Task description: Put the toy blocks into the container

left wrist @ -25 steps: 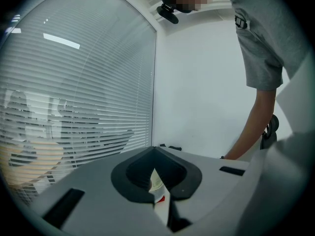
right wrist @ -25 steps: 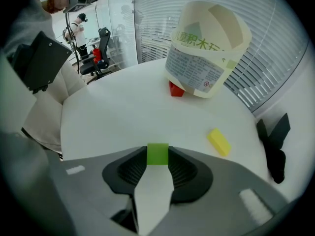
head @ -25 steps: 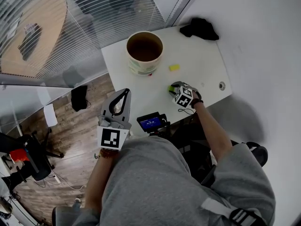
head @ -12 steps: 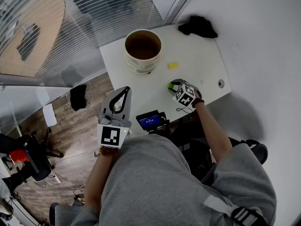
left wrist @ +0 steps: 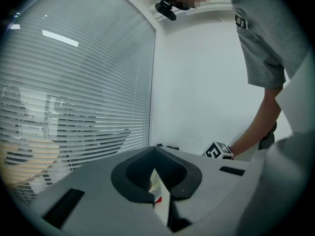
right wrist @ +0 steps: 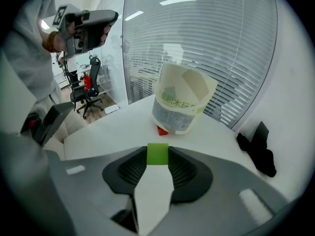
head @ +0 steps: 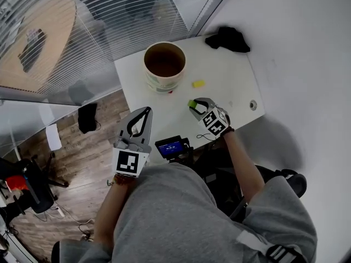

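Compared with a second ago, the right gripper (head: 195,106) has risen off the table (head: 236,86), its jaws clamped on the green block (right wrist: 157,154), which now rides in the air. The left gripper (head: 145,112) hangs off the table's near edge, jaws closed on nothing. Farther on lies a yellow block (head: 198,84), then the container (head: 162,81) with a red block (right wrist: 163,130) at its base. The pick appears complete, and carriage to the container's mouth is the step in hand.
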`<control>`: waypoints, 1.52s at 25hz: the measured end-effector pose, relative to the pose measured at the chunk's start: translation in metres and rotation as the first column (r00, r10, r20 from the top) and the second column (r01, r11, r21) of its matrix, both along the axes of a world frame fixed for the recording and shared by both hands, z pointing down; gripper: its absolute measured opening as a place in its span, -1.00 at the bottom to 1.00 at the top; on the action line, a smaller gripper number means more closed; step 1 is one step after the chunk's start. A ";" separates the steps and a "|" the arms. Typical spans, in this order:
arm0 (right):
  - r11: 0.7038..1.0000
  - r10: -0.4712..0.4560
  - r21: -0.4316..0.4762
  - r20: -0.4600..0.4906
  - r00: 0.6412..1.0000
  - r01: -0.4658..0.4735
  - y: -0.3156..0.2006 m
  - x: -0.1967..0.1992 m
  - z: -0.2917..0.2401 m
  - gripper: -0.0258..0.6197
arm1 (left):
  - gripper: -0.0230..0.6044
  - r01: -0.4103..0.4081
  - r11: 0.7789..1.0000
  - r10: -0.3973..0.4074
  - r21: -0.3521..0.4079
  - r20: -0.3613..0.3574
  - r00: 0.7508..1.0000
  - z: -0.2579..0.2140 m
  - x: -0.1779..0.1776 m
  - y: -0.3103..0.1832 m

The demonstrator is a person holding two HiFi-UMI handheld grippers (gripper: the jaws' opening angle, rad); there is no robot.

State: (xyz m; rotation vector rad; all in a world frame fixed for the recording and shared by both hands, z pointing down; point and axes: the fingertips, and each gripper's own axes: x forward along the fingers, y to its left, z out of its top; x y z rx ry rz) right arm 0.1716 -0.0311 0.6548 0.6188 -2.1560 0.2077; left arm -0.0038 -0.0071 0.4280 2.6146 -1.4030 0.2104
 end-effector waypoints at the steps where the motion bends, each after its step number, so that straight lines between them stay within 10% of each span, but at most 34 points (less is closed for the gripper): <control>1: 1.000 0.005 0.015 0.017 1.000 -0.006 -0.002 -0.003 -0.007 -0.48 | -0.94 -0.002 1.000 0.002 0.001 0.001 1.000 0.000 0.001 0.000; 17: 0.974 0.017 0.219 0.201 0.979 -0.062 -0.048 -0.041 -0.129 -0.48 | -0.94 0.007 1.000 -0.006 0.024 -0.010 1.000 -0.013 -0.009 -0.009; 38: 0.939 -0.063 0.343 0.217 0.974 -0.015 -0.079 -0.068 -0.189 -0.48 | -0.94 0.032 0.999 -0.031 0.025 -0.026 0.999 -0.013 -0.019 -0.013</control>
